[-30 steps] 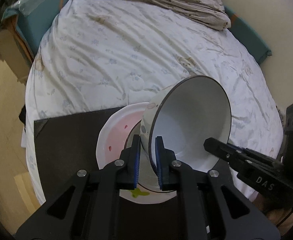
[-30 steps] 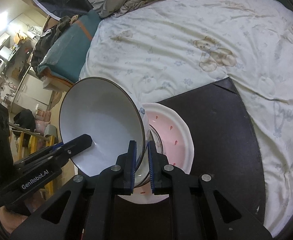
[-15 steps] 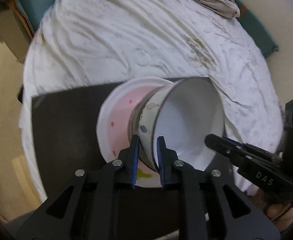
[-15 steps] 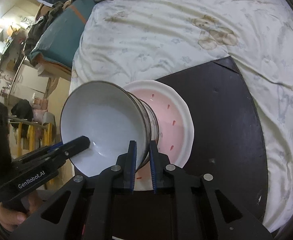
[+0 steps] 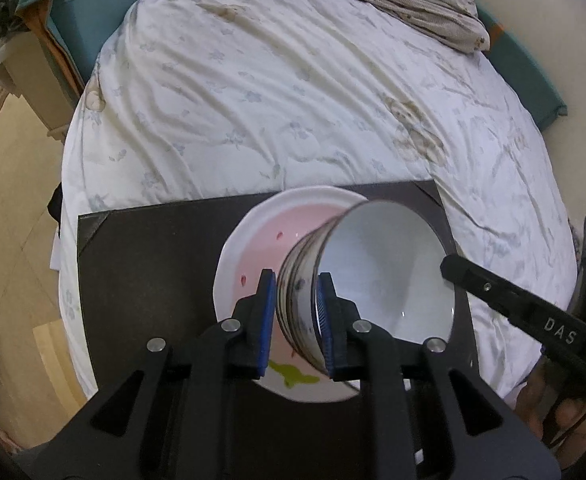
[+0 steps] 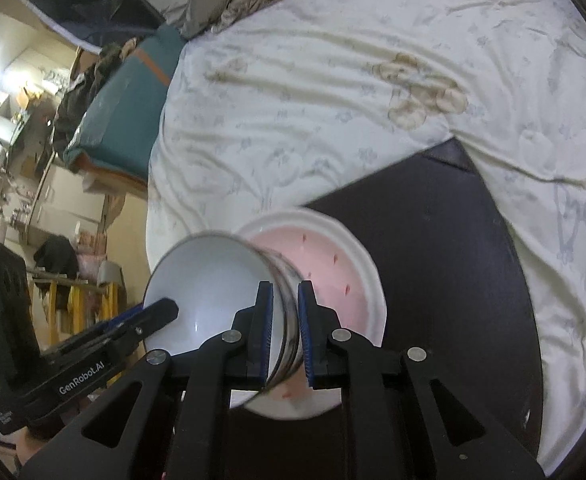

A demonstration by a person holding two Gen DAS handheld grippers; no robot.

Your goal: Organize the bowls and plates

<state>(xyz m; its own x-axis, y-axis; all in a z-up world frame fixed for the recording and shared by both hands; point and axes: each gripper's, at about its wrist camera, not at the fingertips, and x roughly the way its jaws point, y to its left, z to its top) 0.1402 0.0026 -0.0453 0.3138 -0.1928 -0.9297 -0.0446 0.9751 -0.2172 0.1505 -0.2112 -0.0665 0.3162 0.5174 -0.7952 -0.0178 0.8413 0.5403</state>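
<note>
A white bed (image 5: 293, 92) carries a dark board (image 5: 141, 280); on it sits a pink plate (image 5: 253, 248). Over the plate a white bowl (image 5: 389, 280) tilts, its rim clenched by the left gripper (image 5: 295, 312) and right gripper (image 6: 283, 328) — only the right view shows cluttered shelves (image 6: 9, 128).

A white bowl (image 5: 389, 276) with a dark rim and a patterned outer wall is tipped on its side, its clean inside showing, over a plate (image 5: 253, 248). The plate is white with a pink centre, small red marks and a green patch near its front edge; it lies flat on a dark mat (image 5: 145, 280).
</note>
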